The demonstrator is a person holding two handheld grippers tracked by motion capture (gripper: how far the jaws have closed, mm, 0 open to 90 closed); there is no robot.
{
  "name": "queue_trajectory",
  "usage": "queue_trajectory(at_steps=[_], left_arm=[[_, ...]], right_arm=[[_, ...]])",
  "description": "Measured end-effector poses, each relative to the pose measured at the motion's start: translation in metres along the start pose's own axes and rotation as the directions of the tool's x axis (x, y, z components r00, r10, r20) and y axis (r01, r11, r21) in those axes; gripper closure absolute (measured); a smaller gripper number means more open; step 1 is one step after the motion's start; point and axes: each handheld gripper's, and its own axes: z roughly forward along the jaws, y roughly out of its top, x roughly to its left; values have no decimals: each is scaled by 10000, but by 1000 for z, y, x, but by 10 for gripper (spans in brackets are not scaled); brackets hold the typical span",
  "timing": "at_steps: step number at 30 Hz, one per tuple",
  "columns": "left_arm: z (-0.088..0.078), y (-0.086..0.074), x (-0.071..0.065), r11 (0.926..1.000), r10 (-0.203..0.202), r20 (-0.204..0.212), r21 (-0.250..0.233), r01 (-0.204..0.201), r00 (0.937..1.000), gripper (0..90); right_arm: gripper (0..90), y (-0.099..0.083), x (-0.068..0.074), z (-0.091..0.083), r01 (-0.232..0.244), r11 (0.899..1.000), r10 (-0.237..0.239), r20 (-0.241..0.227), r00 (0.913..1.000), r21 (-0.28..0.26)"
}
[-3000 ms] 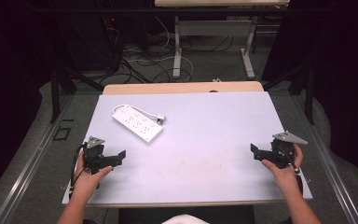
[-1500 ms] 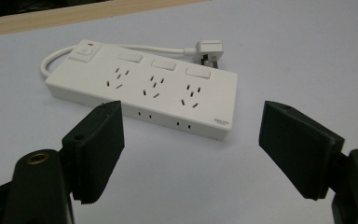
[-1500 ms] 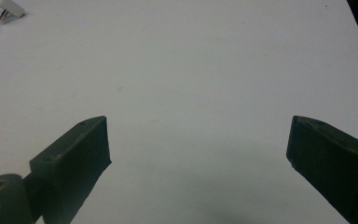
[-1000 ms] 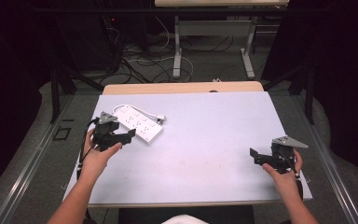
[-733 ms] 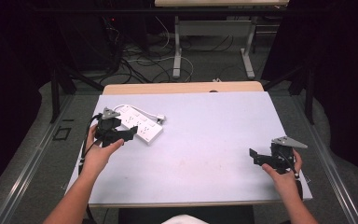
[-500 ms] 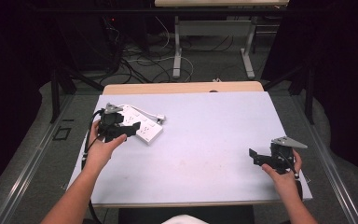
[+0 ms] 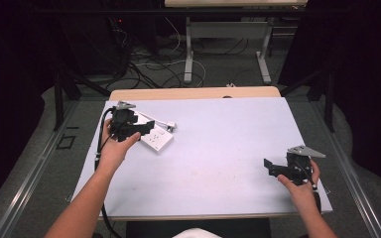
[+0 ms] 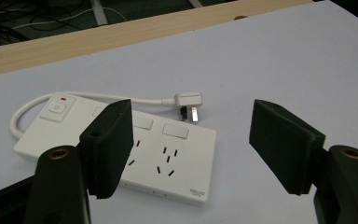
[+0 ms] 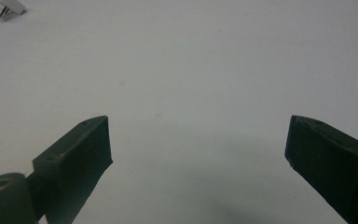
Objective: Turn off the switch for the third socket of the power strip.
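1. At the far-left part of the pale grey table top [image 7: 218, 163], my left gripper [image 8: 191, 144] hangs over the white rectangular plastic power strip [image 8: 168, 158], jaws spread wide, nothing between them.
2. The strip lies flat, near the wooden strip along the table's far edge [image 8: 121, 32]. Switch with a red mark [image 8: 56, 108] at one end, socket holes in the middle, small grey logo at the near corner.
3. Its white cord [image 8: 98, 95] loops out from the switch end, runs along the far side and ends in a white plug [image 8: 188, 100] lying on the table just beside the strip, prongs bare.
4. Step in hand, as I judge it: approach for a grasp. One jaw sits over the strip's body, the other hangs over bare table beyond its end.
5. Next move calls for choosing the target: lower and straddle the strip's body to lift it, or shift toward the plug and pinch its head. If the plug goes into a socket, the prongs would have to face down.
6. My right gripper [image 7: 283, 167] waits at the near-right of the table, well apart, jaws wide, holding nothing; probably resting on the surface, hard to tell.
7. Containers: none on the table. The strip's sockets all sit vacant.
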Motion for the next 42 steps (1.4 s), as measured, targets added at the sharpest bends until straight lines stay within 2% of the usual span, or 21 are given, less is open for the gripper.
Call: queue_trajectory(at_steps=[1,8,11,18,20,27,42], left_arm=[[1,1,1,9999,49,14,93,-49,10000,307],[9,5,3,9993,-377,92,25,376,9992,319],[12,7,4,9990,-430,113,79,429,9990,329],[22,10,6,9973,-660,144,336,655,9977,346],[26,10,6,9955,-873,184,385,865,9960,361],[38,12,9,9902,-1072,281,926,1042,9938,401],[62,11,13,9809,-1424,192,1368,1385,9896,519]], right_arm=[[65,0,0,0,0,10000,0,0,10000,0],[66,0,0,0,-57,9999,58,-117,9999,90],[66,0,0,1,-84,9999,85,-112,9999,104],[67,0,1,2,-143,9999,143,-98,9998,65],[67,0,1,2,-87,9999,89,-148,9999,125],[67,0,0,2,-57,9999,60,-187,9998,133],[69,-1,0,3,-153,9996,159,-229,9996,251]])
